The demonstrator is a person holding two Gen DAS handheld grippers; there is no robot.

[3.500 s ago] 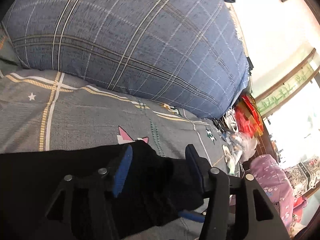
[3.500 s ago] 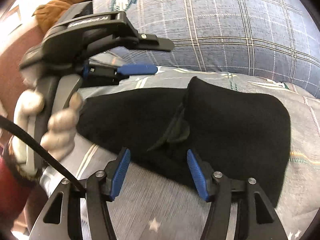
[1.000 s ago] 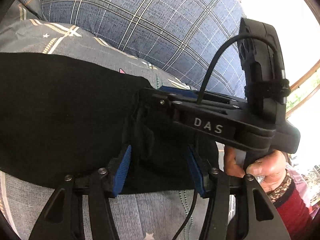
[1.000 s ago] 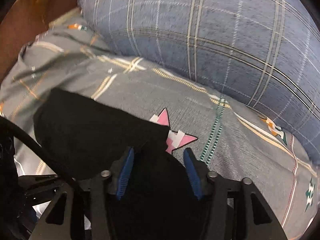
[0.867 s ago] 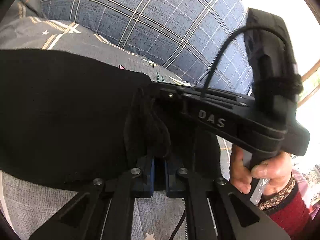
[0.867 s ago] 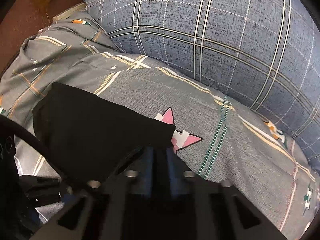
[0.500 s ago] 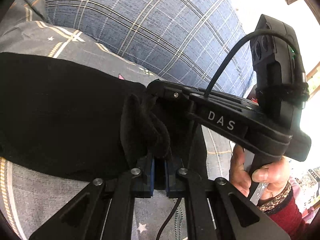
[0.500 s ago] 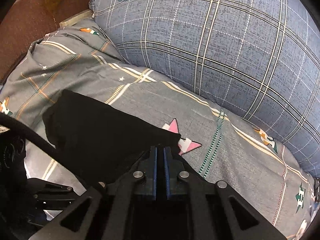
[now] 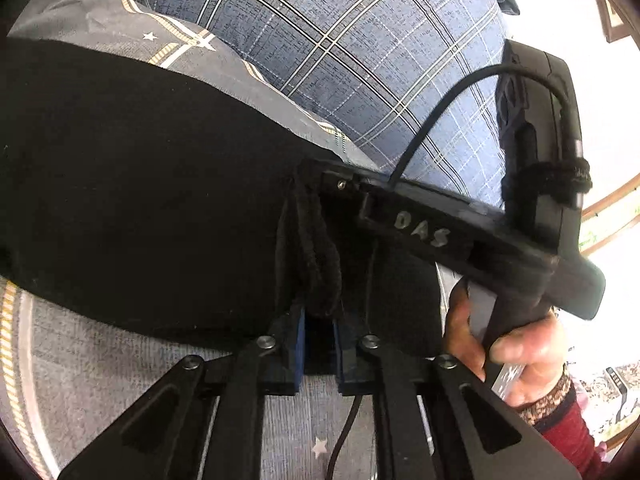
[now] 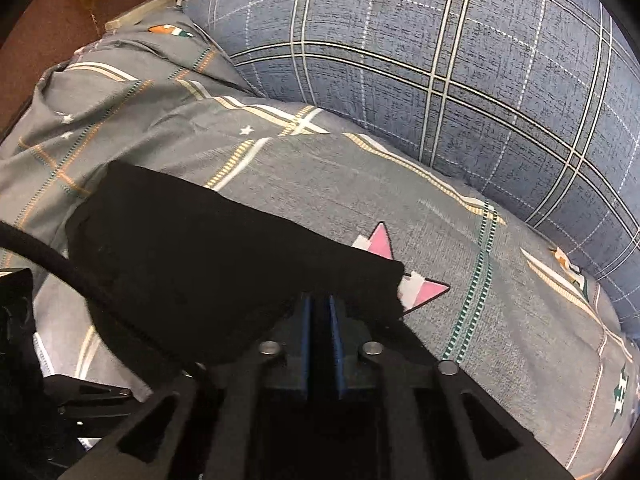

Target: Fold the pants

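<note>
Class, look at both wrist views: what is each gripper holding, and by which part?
Both grip the black pants: left gripper pinches a bunched fold at the near edge; right gripper pinches the near corner.

Pale raised letters "DAS", slightly blurred, readable along the black side of the right gripper (image 9: pixel 316 184), seen from the left wrist camera. No other legible text, number or label anywhere in either view.
</note>
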